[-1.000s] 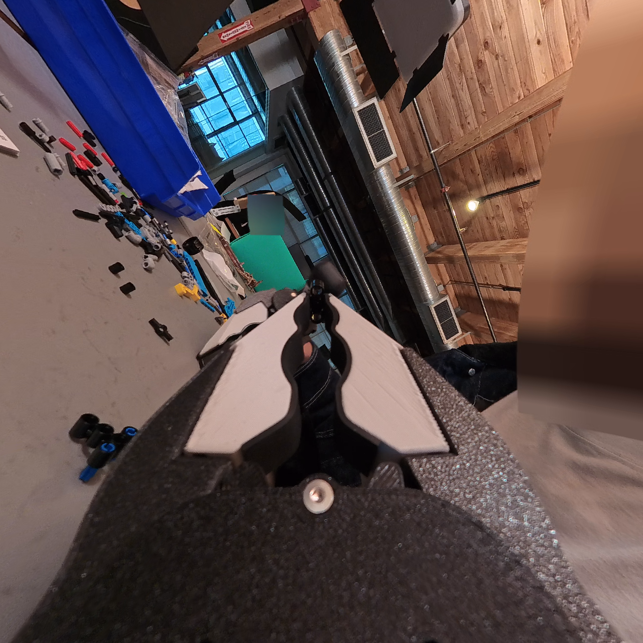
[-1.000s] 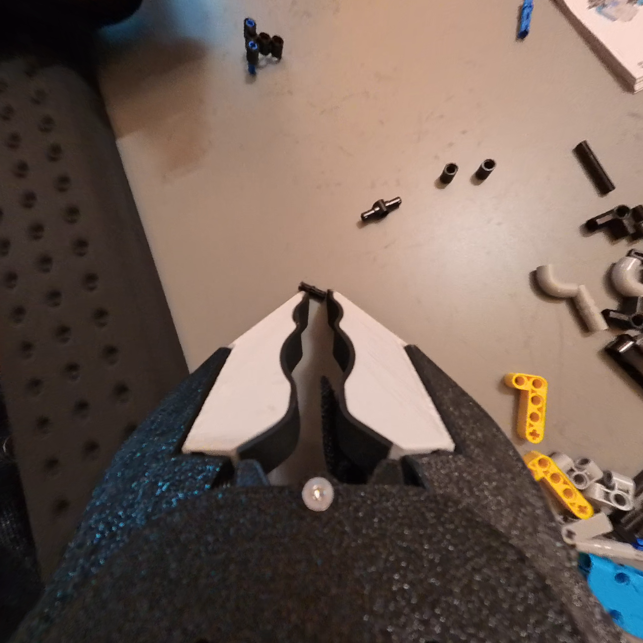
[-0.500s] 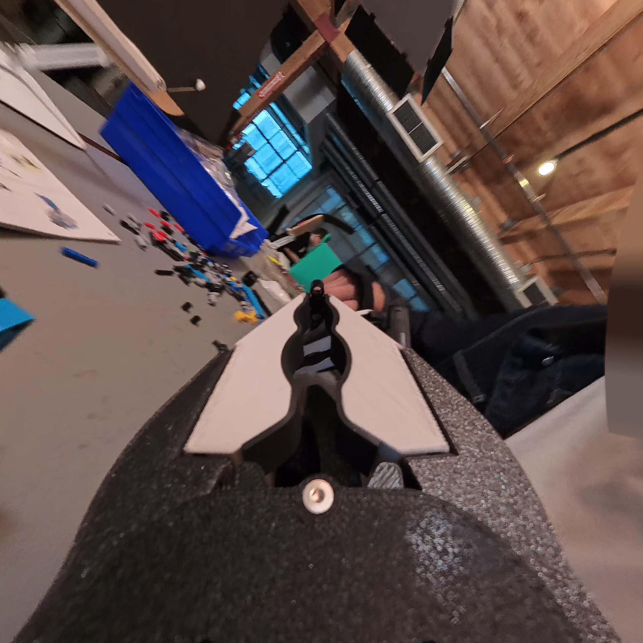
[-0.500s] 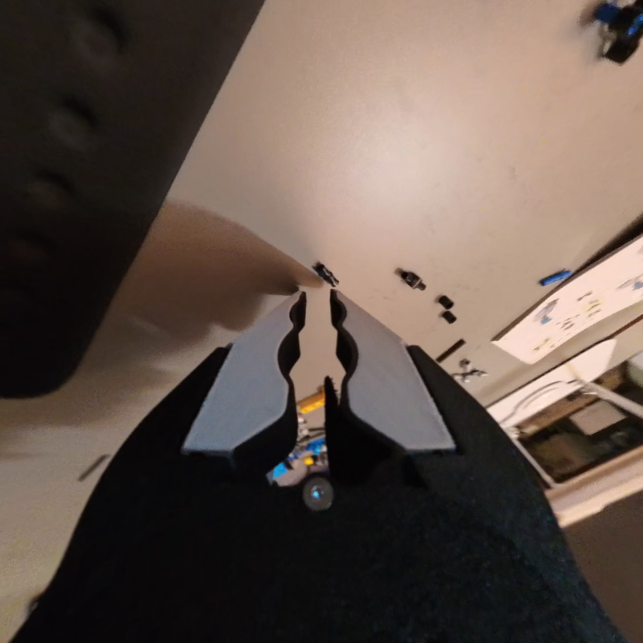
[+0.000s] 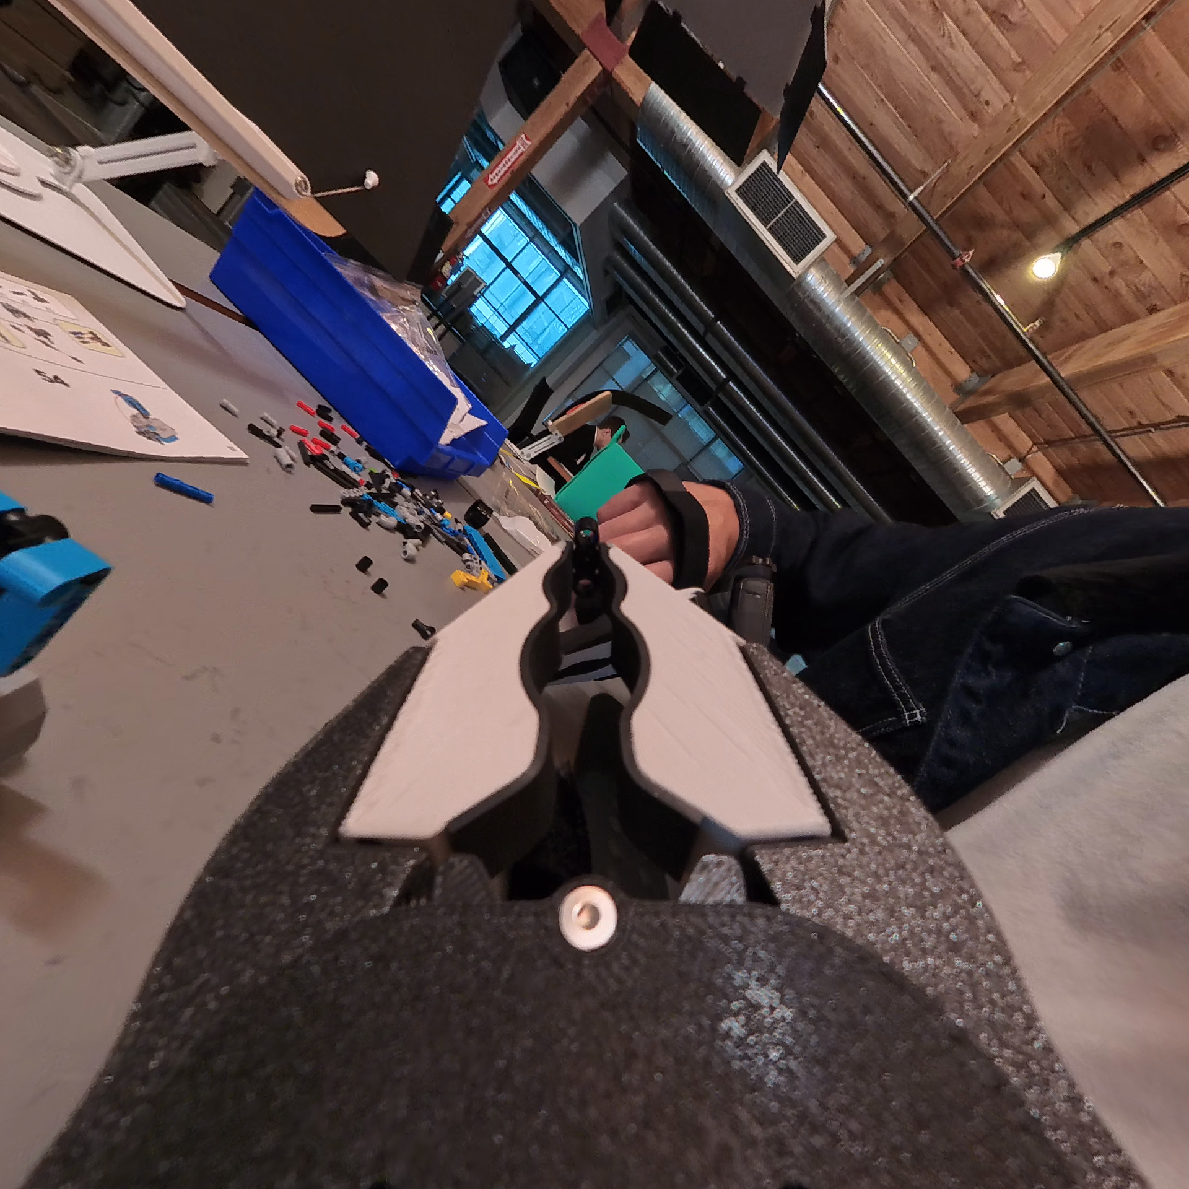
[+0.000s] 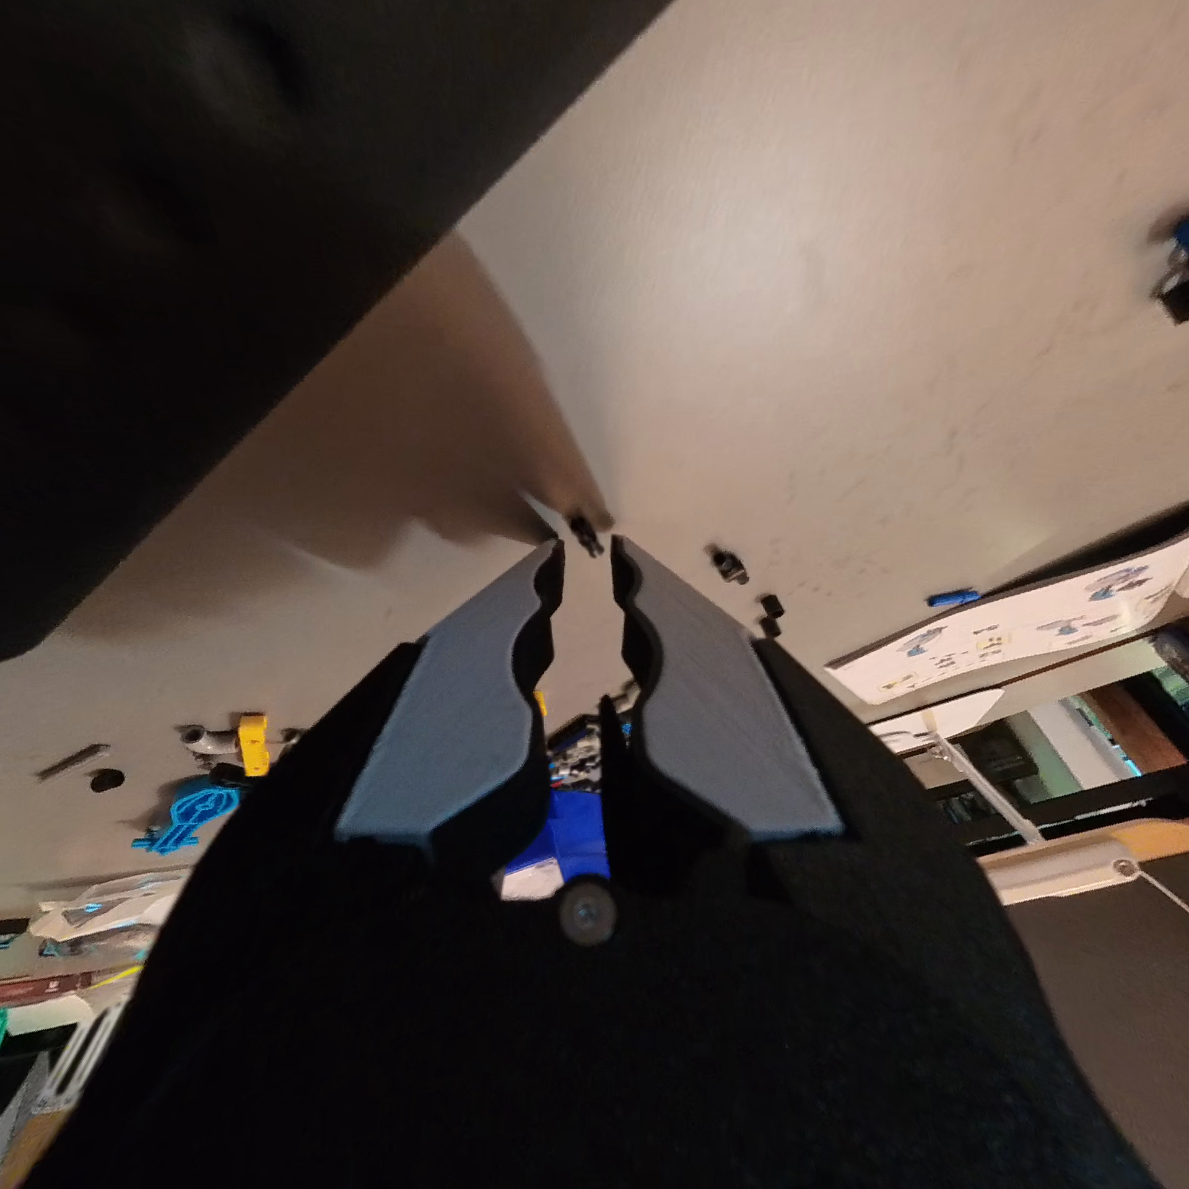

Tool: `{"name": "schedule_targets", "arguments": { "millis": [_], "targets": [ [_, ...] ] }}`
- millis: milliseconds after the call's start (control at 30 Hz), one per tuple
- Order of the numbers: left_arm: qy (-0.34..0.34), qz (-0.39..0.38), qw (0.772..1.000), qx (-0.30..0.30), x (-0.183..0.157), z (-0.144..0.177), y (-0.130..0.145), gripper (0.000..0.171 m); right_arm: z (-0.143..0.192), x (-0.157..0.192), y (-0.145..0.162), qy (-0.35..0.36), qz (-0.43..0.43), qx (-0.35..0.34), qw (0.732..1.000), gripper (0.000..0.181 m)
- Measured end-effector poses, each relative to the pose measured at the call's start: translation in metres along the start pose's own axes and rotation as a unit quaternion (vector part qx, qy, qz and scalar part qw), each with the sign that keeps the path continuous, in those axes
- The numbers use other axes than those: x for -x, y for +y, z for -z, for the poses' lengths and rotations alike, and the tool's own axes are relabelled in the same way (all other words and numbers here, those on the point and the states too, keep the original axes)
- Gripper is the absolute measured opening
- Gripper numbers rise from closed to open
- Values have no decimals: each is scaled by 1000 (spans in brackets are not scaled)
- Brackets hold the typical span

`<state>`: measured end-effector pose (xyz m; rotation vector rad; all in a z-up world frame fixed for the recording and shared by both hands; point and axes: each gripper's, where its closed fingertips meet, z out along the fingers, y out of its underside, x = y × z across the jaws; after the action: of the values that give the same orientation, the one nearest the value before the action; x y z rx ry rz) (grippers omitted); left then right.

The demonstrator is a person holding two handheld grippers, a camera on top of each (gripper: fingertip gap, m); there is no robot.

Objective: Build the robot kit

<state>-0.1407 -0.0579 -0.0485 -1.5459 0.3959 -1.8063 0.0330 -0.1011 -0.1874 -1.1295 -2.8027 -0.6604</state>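
My left gripper [image 5: 587, 560] is shut on a small black connector piece [image 5: 584, 534], held in the air beside the grey table [image 5: 193, 643]. Just behind it is a person's hand [image 5: 643, 527] with a black strap. My right gripper [image 6: 587, 547] hangs over the table [image 6: 836, 289] with its jaws a narrow gap apart and nothing between them. A small black pin [image 6: 585, 531] lies on the table just past the tips. The right wrist view is rolled nearly upside down and blurred.
A blue bin [image 5: 347, 341], an open instruction booklet [image 5: 83, 399] and several scattered small pieces [image 5: 386, 502] lie on the table. A blue part [image 5: 38, 579] is at the left edge. A dark blurred surface [image 6: 193, 225] borders the table. Black bushes [image 6: 727, 563] lie near the pin. Some 25 centimetres of space lies between my two pairs of fingers.
My right gripper opened and let go of the black pin, which now lies on the table; its view rolled over. My left gripper swung round, still shut on its black piece.
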Motion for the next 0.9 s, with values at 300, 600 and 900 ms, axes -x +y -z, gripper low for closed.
{"name": "schedule_targets", "arguments": {
  "millis": [300, 600, 900],
  "targets": [
    [9, 6, 1000, 10, -3, 1, 3, 6, -1, 0, -1, -59, -2, 7, 998, 14],
    [12, 7, 1000, 21, -4, -1, 7, 6, -2, 3, -2, -119, -39, -21, 992, 5],
    [1, 14, 1000, 23, 2, -2, 8, 7, 66, -97, -18, -34, -419, -426, 801, 4]
  ]
}}
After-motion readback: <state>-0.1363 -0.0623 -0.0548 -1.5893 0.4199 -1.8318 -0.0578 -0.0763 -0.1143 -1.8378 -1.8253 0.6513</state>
